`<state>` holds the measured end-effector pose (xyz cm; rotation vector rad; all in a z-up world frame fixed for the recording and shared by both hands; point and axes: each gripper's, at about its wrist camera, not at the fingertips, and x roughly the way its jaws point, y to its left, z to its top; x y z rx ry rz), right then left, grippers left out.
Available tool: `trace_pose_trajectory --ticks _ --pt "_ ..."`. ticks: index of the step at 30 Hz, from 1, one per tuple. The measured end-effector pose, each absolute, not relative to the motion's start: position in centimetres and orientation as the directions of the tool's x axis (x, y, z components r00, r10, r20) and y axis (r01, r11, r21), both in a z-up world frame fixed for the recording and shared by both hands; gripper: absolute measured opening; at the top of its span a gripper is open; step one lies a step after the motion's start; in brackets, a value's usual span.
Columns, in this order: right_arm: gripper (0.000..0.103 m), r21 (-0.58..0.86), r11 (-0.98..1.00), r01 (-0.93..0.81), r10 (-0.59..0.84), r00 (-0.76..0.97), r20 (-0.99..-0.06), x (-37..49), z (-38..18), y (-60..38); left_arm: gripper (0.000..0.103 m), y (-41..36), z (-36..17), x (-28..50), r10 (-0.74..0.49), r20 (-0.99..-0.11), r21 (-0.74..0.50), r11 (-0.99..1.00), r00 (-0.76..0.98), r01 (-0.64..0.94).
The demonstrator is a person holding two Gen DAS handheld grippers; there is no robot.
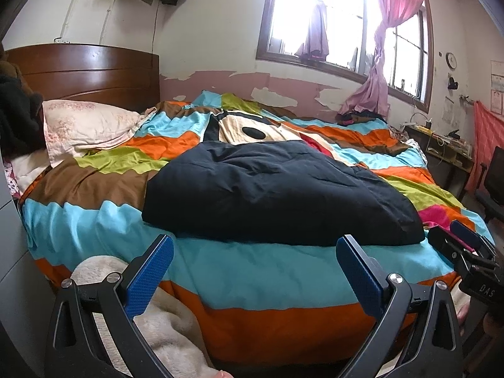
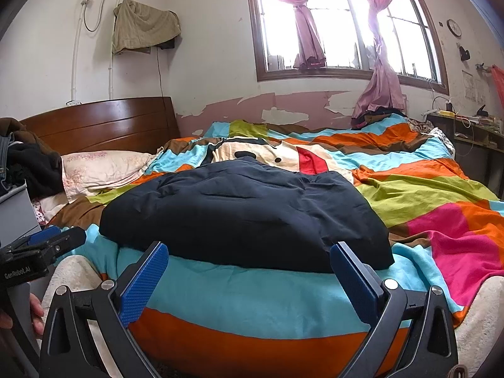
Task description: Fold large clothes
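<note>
Just ahead of my fingertips: dark navy garment [image 1: 277, 189], folded on striped duvet [image 1: 239, 267]. My left gripper [image 1: 255, 271] & right gripper [image 2: 249, 277] both spread wide, holding nothing.

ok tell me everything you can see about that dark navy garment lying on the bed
The dark navy garment is a large, padded-looking piece of clothing in soft matte fabric, already folded into a thick, roughly rectangular bundle with shallow creases across the top. It lies flat on the striped quilt, near the bed's front edge, partly covering the quilt's cartoon print. No sleeves, collar or fastenings show. Neither the left gripper nor the right gripper touches it; both are open and held just short of its near edge.
</note>
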<state>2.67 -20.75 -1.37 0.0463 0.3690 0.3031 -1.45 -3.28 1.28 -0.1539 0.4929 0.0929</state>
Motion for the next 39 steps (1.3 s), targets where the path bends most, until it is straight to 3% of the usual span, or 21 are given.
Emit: trace_pose_trajectory --ticks 39 --pt "0.103 0.103 0.954 -0.282 0.301 0.884 -0.358 2.80 -1.73 -20.41 0.101 -2.72 0.44 -0.94 0.062 -0.503 -0.112 0.984 0.862 -0.136"
